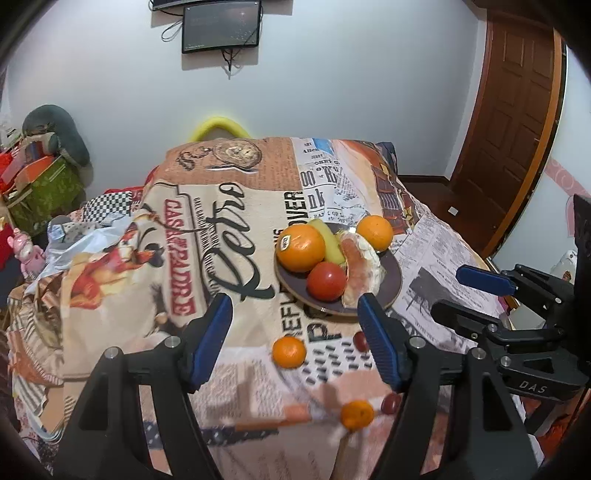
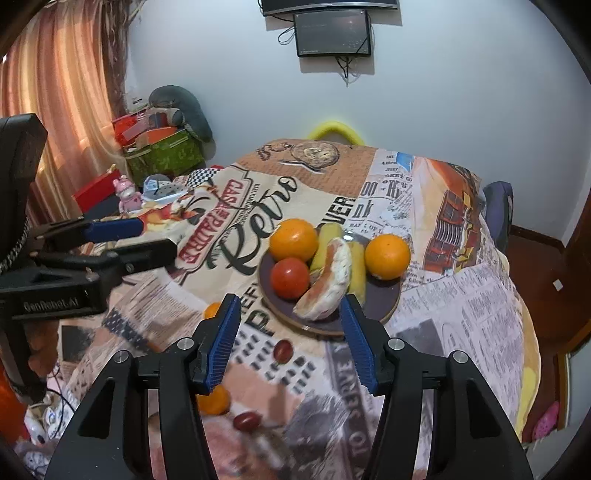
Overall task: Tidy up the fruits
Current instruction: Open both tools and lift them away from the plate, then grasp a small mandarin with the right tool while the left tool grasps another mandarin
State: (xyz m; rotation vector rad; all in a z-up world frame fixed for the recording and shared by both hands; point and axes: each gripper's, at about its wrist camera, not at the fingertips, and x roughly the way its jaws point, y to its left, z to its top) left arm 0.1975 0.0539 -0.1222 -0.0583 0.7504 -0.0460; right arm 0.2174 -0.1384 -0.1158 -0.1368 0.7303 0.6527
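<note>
Nearest, left tool [image 1: 295, 321]: blue pads spread wide, nothing between them, held above the cloth. Right tool [image 2: 290, 321]: pads likewise apart and empty, raised over the near edge of the plate [image 2: 384, 306].

Below the tools, on the printed cloth [image 1: 122, 280] covering the worktop: two small mandarins, one [image 1: 289, 352] between the left tool's pads as seen from the left wrist, the other [image 1: 356, 415] closer to the camera. Two dark red grapes alongside, one [image 2: 283, 350] near the plate's front rim, the other [image 2: 246, 421] further forward, just beside the nearer mandarin.

Further back, the dark round plate with a pale rim, loaded with fruit: a large orange with a sticker [image 1: 300, 248] at the left, a red tomato [image 1: 327, 281] in front of it and touching it, a peeled grapefruit piece [image 2: 327, 286] lying across the middle, yellow-green bananas [image 2: 357, 269] beneath and behind that piece. A second orange [image 2: 387, 256] at the plate's far right edge; on the rim or just off it, cannot tell.

Beyond the worktop: a yellow curved chair top [image 2: 336, 130], a white wall, a small dark screen [image 1: 221, 26] with trailing cables. A wooden door [image 1: 517, 122] at the right, a curtain [image 2: 62, 96] at the left, boxes and clutter beside it.
</note>
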